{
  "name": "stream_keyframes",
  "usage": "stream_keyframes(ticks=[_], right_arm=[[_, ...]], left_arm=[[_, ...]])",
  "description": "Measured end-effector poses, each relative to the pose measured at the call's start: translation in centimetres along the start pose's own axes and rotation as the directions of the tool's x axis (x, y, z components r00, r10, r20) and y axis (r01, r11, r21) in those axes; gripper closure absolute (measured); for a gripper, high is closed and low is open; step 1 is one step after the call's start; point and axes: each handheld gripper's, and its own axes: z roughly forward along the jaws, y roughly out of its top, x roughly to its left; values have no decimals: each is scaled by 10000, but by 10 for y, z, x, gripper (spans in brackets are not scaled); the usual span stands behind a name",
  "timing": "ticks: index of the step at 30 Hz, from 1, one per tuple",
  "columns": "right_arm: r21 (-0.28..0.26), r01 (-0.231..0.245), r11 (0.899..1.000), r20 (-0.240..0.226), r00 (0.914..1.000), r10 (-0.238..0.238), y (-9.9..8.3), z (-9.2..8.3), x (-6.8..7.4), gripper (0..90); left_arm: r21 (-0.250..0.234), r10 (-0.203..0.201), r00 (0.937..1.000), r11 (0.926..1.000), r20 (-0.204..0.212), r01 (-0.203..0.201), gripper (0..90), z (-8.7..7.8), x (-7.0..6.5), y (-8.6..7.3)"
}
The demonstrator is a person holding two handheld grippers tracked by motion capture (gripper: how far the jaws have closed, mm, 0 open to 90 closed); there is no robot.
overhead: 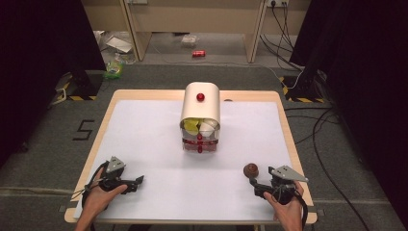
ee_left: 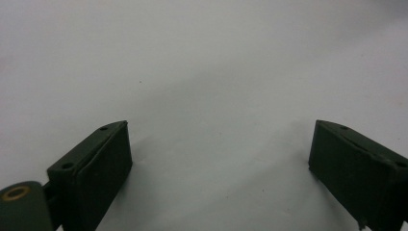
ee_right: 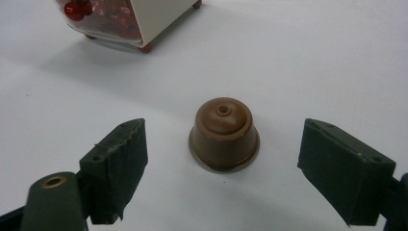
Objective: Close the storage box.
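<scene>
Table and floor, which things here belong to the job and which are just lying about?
In the job:
- brown capsule, between the open right gripper fingers, untouched
- cream dispenser holding capsules
- left gripper, open

Lying about:
- red can on the floor
- green packet by the table's far left corner

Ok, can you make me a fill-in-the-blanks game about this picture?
1. The little capsule on the table is the colour ____.
2. The right gripper has its jaws ____ either side of it.
3. The knob on top of the cream box is ____.

Missing words: brown; open; red
</scene>
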Motion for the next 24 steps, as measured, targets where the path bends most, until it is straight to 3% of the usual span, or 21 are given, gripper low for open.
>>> stream_keyframes(ticks=[24], right_arm=[[1041,77,9945,-41,10000,-73,-16,-1,-3,171]], left_arm=[[5,-1,10000,10000,-3,1,70,0,0,0]])
